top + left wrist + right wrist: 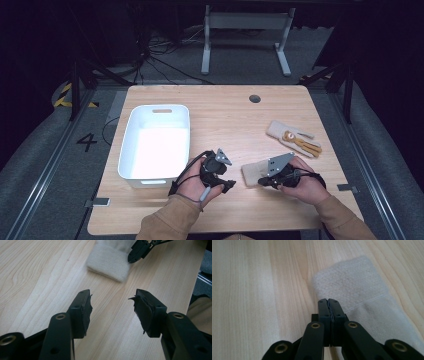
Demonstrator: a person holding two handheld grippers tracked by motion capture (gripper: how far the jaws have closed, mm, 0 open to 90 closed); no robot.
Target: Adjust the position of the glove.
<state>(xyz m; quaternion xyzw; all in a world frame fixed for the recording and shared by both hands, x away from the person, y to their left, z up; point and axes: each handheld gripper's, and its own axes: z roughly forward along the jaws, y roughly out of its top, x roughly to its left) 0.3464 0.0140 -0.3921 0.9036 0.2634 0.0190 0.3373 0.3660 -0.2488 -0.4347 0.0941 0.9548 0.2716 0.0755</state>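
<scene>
A cream glove (249,173) lies flat on the wooden table (225,115) near its front edge, its ribbed cuff (108,261) toward my left gripper. My right gripper (260,181) is shut, its tips (328,301) low over the edge of that glove (357,290); I see nothing pinched between the jaws. My left gripper (230,185) stands open a short way left of the cuff, nothing between its jaws (112,300), which point at the cuff and at the right gripper's tips (136,253). A second cream glove with brown fingers (294,138) lies farther back right.
A white plastic bin (129,135) with nothing in it stands on the table's left half, close to my left hand. A round cable hole (255,98) sits near the far edge. Bare wood stretches across the middle and back of the table.
</scene>
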